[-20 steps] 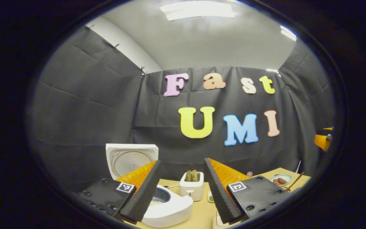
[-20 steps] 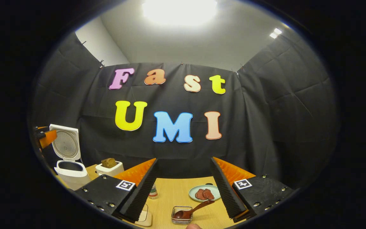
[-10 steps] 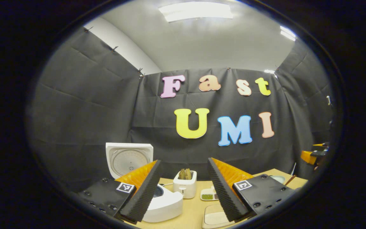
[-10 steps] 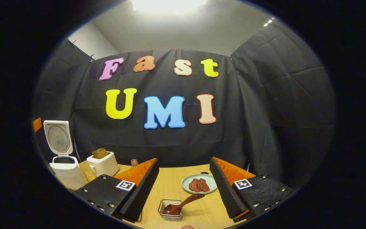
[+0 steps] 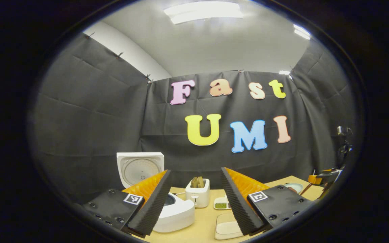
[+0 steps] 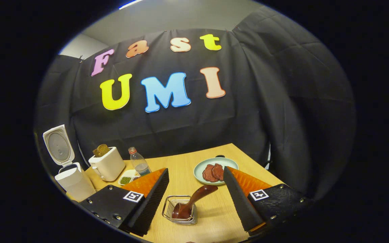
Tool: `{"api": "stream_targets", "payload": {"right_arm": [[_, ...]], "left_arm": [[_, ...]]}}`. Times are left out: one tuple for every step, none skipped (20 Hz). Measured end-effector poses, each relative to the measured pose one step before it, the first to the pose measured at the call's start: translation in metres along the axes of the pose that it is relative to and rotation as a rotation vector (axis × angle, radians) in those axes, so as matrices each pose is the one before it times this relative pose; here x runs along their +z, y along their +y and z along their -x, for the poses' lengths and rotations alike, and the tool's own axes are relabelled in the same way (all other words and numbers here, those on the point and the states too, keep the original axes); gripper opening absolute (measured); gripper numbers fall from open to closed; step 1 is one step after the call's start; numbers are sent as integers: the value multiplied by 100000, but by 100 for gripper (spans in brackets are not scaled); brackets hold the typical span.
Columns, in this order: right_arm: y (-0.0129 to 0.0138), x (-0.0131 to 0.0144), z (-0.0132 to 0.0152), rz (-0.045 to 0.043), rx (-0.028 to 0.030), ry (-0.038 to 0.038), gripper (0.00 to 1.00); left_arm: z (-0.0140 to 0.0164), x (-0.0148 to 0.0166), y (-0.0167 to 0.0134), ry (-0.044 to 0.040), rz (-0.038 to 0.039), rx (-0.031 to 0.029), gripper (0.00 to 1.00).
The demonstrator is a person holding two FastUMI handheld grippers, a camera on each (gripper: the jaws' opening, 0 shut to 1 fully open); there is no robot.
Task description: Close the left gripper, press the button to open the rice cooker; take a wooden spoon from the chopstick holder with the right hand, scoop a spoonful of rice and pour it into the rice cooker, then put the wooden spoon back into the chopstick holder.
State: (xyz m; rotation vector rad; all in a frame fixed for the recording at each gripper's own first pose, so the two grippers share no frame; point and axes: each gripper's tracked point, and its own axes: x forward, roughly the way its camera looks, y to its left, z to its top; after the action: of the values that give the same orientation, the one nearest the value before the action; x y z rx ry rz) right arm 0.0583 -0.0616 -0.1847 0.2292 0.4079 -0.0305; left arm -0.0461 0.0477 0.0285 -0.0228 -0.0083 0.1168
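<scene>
White rice cooker (image 6: 67, 168) lid up: button step done. Dark wooden spoon (image 6: 191, 202) sits in wire chopstick holder (image 6: 179, 212), untouched; right gripper (image 6: 198, 206) spread above it, left gripper (image 5: 194, 206) spread. Scooping, pouring, return remain.

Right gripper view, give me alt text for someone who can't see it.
The open right gripper points down at a wooden spoon standing tilted in a wire chopstick holder on a wooden table. Behind sit a plate of sliced meat, a bottle, a toaster and, far left, the rice cooker with its lid up.
</scene>
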Motion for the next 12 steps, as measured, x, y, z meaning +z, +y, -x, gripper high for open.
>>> {"api": "stream_targets", "payload": {"right_arm": [[-30, -1032, -547, -1849, 758, 2712, 98], [16, -887, -463, -2357, 1114, 2848, 98], [-109, -936, -542, -2221, 590, 2927, 98], [-72, -955, -577, -2088, 213, 3427, 98], [-14, -1082, -496, -2483, 479, 3460, 98], [-71, -745, -193, -2721, 245, 2386, 98], [30, -698, -204, -2365, 754, 2016, 97], [-20, -468, -253, -1922, -367, 1581, 94], [-83, -331, -289, -1591, 115, 2157, 89], [205, -536, -513, -1222, 425, 2006, 78], [282, -406, -263, -516, 841, 2010, 75], [191, -351, -400, -224, 670, 1757, 75]], "left_arm": [[244, -235, -8, 846, -513, 748, 99], [185, -44, -112, 683, -565, 530, 96], [214, -32, -96, 334, -664, 585, 98], [269, 118, -187, 185, -783, 113, 98], [267, 165, -51, -19, -1079, -15, 98], [235, -119, -173, 367, -959, -212, 98], [150, 22, 76, 665, -324, -92, 98], [99, -184, 202, 605, 60, 339, 95], [43, 66, 348, 491, 95, 798, 98], [9, -13, 409, 328, 147, 988, 98], [113, -4, 437, 298, 180, 1057, 98], [119, 11, 401, 70, 255, 813, 98]]}}
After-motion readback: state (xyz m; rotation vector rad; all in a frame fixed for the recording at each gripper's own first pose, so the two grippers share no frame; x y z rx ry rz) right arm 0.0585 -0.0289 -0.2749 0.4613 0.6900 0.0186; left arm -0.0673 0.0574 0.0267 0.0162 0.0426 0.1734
